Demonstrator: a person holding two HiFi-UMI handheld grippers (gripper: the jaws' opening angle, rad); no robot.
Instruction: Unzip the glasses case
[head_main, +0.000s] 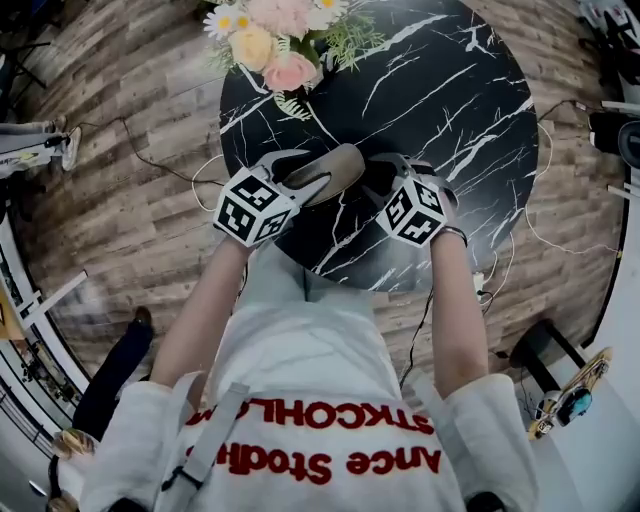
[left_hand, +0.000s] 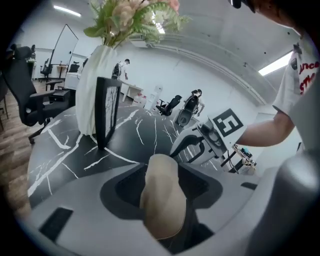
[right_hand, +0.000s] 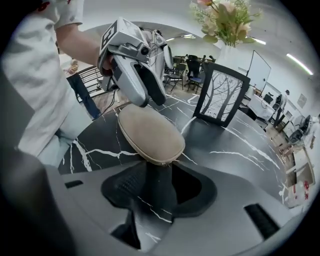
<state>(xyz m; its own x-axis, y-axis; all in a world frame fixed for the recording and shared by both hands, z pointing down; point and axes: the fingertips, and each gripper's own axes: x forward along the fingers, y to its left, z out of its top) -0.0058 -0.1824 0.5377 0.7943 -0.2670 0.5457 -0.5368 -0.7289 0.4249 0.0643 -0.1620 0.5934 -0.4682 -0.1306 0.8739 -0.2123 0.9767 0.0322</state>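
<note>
A tan oval glasses case (head_main: 345, 168) lies on the round black marble table (head_main: 460, 120), close to its near edge. My left gripper (head_main: 316, 167) reaches in from the left, open, and its two pale fingers straddle the case's left end. In the left gripper view the case (left_hand: 161, 195) fills the gap between the jaws. My right gripper (head_main: 376, 178) comes in from the right and is open, tilted steeply down. In the right gripper view the case (right_hand: 150, 132) ends just ahead of its wide jaws, with bare table showing between them. The left gripper (right_hand: 145, 97) stands over the case's far end.
A white vase of flowers (head_main: 275, 40) and a black picture frame (right_hand: 220, 97) stand at the table's far side. The table's near edge (head_main: 330, 270) is right below both grippers. Cables (head_main: 170, 165) trail over the wooden floor around the table.
</note>
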